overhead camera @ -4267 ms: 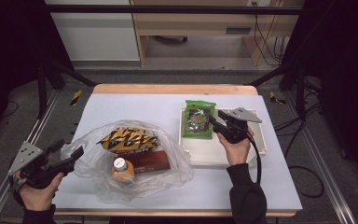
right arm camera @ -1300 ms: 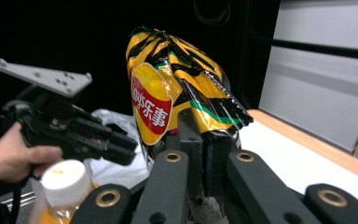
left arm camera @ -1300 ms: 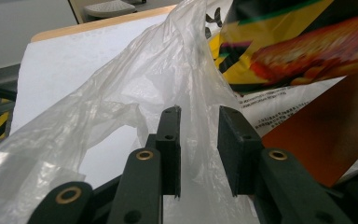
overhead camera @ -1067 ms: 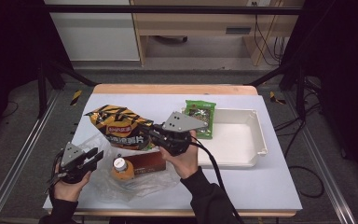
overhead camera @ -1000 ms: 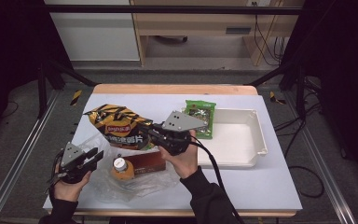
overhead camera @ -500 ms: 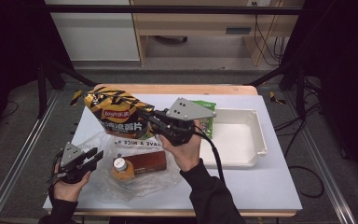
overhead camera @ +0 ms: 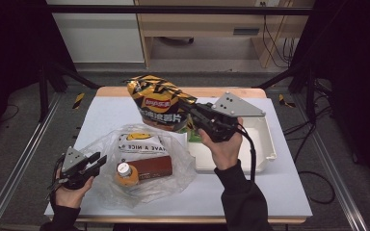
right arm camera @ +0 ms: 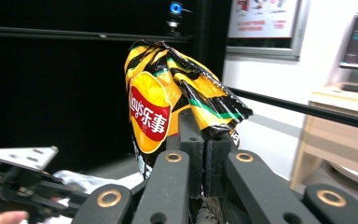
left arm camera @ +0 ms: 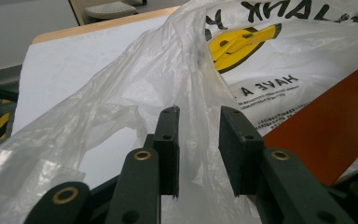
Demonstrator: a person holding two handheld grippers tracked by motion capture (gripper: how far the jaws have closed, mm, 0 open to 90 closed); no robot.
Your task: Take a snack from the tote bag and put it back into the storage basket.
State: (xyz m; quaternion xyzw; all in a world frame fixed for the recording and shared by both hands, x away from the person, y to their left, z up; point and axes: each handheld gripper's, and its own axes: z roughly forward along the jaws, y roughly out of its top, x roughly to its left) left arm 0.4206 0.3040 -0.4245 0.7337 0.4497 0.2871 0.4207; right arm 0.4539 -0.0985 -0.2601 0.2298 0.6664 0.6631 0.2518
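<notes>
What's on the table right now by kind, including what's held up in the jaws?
Snack bags: 2, chip bag held up, green pack
Plastic bags: 1
Bottles: 1
Brown boxes: 1
White trays: 1
Total: 6

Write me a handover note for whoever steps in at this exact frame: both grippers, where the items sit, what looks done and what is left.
Right gripper: shut on an edge of the Lay's chip bag, held up in the air above the table's far side.
Left gripper: jaws apart with a fold of the clear plastic bag between them; not clamped.
Items: an orange-capped bottle and a brown box lie inside the plastic bag. A green packet sits at the left edge of the white tray, mostly hidden behind the chip bag.
Done: chip bag is out of the plastic bag.
Left, probably: set the chip bag in the tray, then take out the bottle and box.
</notes>
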